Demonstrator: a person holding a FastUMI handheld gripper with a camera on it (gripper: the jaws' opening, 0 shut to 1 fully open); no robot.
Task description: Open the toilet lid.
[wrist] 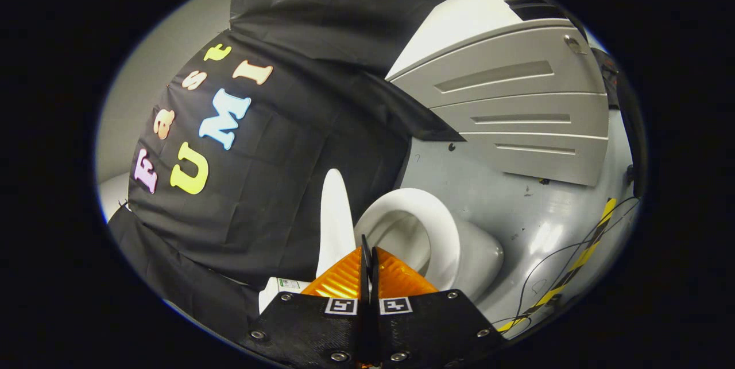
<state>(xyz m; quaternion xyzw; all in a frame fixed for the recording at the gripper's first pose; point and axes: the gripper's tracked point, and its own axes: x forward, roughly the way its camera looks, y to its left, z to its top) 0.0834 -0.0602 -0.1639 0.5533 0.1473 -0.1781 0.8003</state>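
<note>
Currently: lid [335, 220] raised beside the seat [442, 231]; gripper [368, 260] fingers together, empty. Risk: a nudge tips lid back down.

gripper [367, 254]: black screwed plates, square markers

The toilet lid [335, 220] and bowl [459, 248] look glossy, smooth white ceramic or plastic; the floor [517, 208] is shiny grey; the booth wall [298, 185] is matt creased cloth.

Toilet [459, 254] base behind closed tool [368, 251]
</note>
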